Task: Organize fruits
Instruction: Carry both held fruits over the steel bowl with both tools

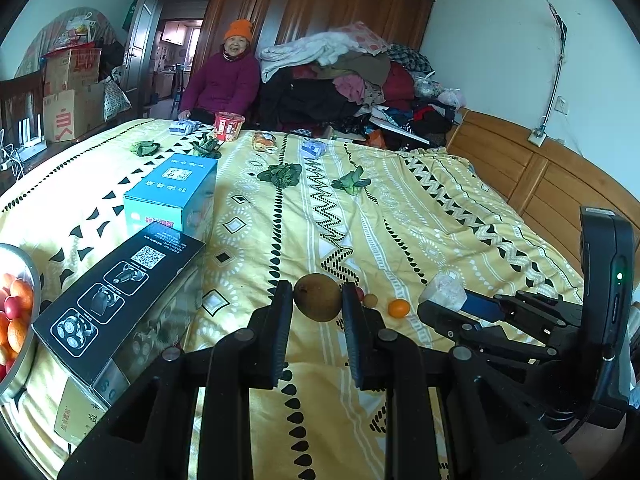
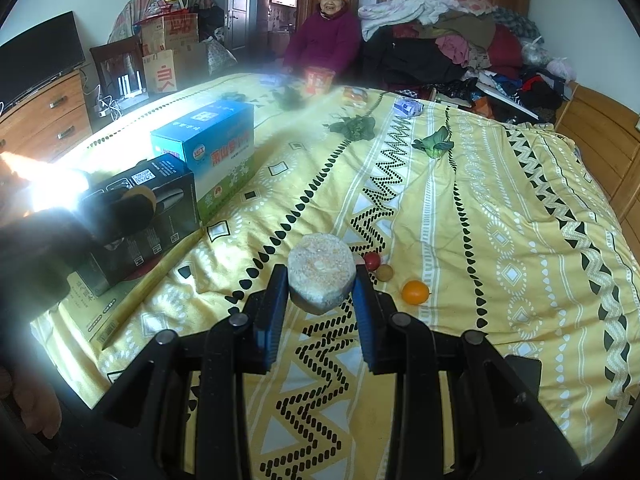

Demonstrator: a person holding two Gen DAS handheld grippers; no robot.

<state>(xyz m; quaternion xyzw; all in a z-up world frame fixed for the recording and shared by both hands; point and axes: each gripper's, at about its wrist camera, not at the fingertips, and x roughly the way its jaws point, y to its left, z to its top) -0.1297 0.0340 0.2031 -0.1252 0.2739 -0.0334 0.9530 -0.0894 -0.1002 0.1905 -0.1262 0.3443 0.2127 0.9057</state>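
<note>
The left gripper (image 1: 317, 298) clamps a brown kiwi (image 1: 318, 297) above the yellow bedspread (image 1: 400, 208), apparently bound for the fruit bowl (image 1: 34, 280) at left, while the right gripper (image 2: 321, 284) grips a pale puffed cake (image 2: 321, 280), three small fruits (image 2: 415, 291) loose beside it

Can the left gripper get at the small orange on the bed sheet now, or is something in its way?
Probably not yet. The left gripper is shut on the kiwi, so its fingers are full. The small orange lies free on the bed sheet, but the right gripper with its pale block sits close beside it.
</note>
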